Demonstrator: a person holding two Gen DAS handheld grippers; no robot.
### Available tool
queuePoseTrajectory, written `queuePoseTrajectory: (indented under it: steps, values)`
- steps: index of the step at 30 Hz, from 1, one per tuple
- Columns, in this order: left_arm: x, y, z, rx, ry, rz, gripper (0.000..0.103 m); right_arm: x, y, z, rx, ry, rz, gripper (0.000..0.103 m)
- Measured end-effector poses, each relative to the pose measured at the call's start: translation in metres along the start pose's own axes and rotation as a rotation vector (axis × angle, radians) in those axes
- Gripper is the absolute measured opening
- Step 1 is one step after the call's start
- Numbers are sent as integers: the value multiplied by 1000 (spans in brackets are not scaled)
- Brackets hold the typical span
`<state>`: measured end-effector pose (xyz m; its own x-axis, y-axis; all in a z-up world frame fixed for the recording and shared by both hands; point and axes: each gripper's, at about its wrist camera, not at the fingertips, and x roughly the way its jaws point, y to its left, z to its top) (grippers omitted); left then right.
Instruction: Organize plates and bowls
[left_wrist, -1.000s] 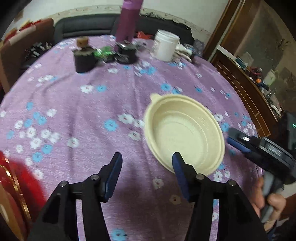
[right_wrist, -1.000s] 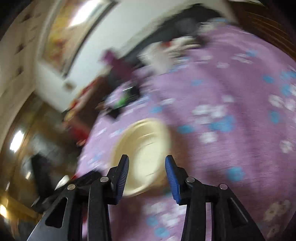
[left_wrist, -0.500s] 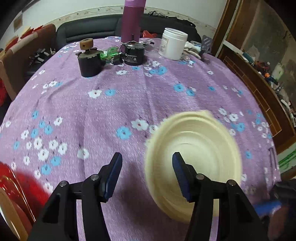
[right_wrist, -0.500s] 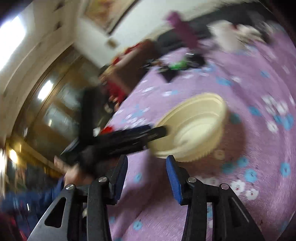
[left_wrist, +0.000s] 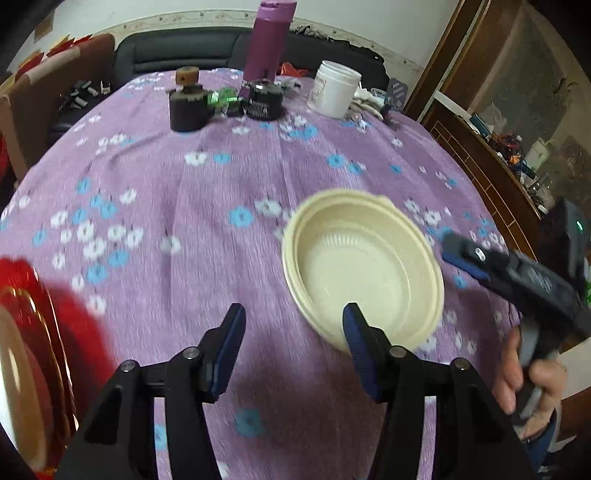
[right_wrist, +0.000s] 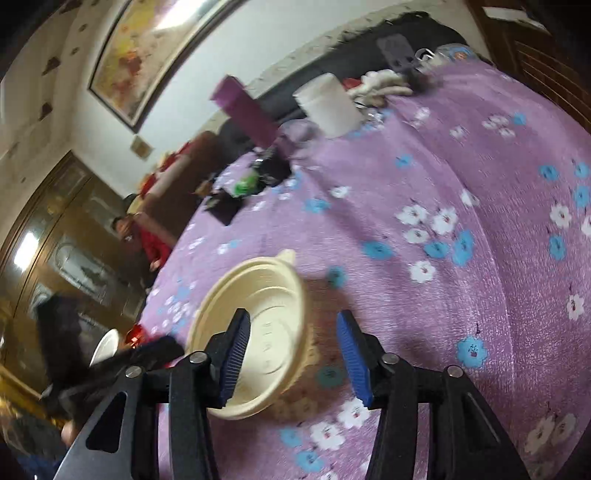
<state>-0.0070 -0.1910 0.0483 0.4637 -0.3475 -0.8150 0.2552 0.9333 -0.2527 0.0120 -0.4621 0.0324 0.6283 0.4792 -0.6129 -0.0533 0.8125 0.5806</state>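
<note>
A cream bowl (left_wrist: 364, 266) sits upright on the purple flowered tablecloth (left_wrist: 221, 221). My left gripper (left_wrist: 293, 325) hovers at its near-left side, jaws closing. Its right finger stands in front of the near rim, and neither pad presses on the bowl. From the right, a hand holds my right gripper (left_wrist: 452, 254), whose tip is just off the bowl's right rim. In the right wrist view this gripper (right_wrist: 291, 328) is open. Its left finger is over the bowl (right_wrist: 266, 295), with the rim between the fingers. A red plate (left_wrist: 22, 350) with a gold band lies at the lower left.
At the table's far side stand a purple bottle (left_wrist: 269, 40), a white jar (left_wrist: 336, 92) and two black pots (left_wrist: 186, 107) (left_wrist: 264, 101). Behind them is a dark sofa (left_wrist: 184, 55). A wooden cabinet (left_wrist: 480, 155) runs along the right.
Both views swung away half a second ago and are back. The right gripper sits at the bowl's right again, its left finger now over the bowl. The left jaws are slightly narrower.
</note>
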Motion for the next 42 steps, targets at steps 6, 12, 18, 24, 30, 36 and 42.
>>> queuePoseTrajectory:
  steps: [6, 12, 18, 24, 30, 36, 42]
  values:
    - [20, -15, -1, 62, 10, 15, 26, 11, 1, -2, 49, 51, 25, 18]
    - [29, -4, 16, 47, 9, 29, 20, 4, 20, -20, -3, 102, 19, 17]
    - [15, -2, 16, 81, -33, 35, 22, -10, 35, -50, -56, 143, -86, 21]
    - [16, -6, 7, 107, -27, 41, 22, -16, 22, -42, -11, 64, -67, 27]
    - [18, -22, -7, 190, -46, 79, 17, -7, 31, -48, -37, 56, -99, 17]
    - [-11, -29, -11, 241, -125, 129, 17, -32, 49, -64, -2, 7, -88, 17]
    - [-37, -28, -23, 295, -192, 194, 17, -47, 69, -81, 17, -6, -55, 17]
